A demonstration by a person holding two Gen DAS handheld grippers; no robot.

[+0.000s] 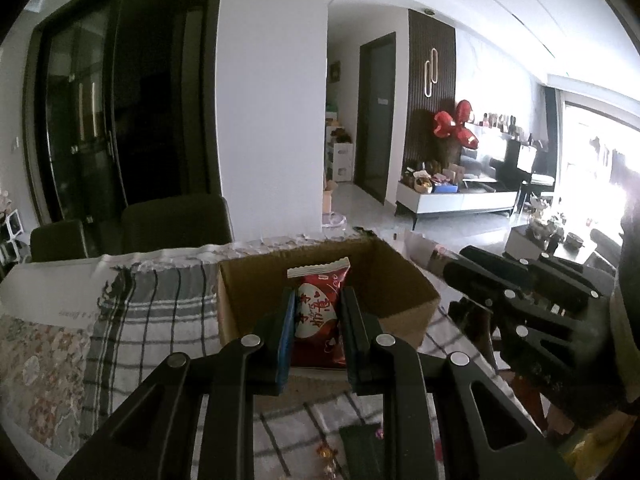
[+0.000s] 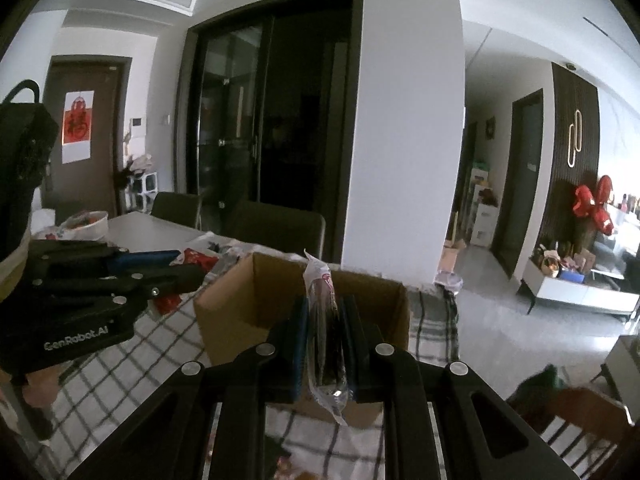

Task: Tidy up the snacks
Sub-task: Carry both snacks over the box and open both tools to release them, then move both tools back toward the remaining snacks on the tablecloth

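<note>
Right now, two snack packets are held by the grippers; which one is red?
The red packet with the white heart, clamped in the left gripper over the cardboard box. The right gripper holds a clear packet with dark contents.

White pillar (image 1: 272, 100) beside dark glass doors (image 1: 112, 112) — bright window (image 1: 596, 152) lights the grey floor (image 1: 460, 228).

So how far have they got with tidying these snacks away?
Partway, it seems. The cardboard box shows nothing in the part visible. The left gripper holds a red snack packet, the right gripper a clear packet, both near the box. More snacks lie on the checked tablecloth.
</note>
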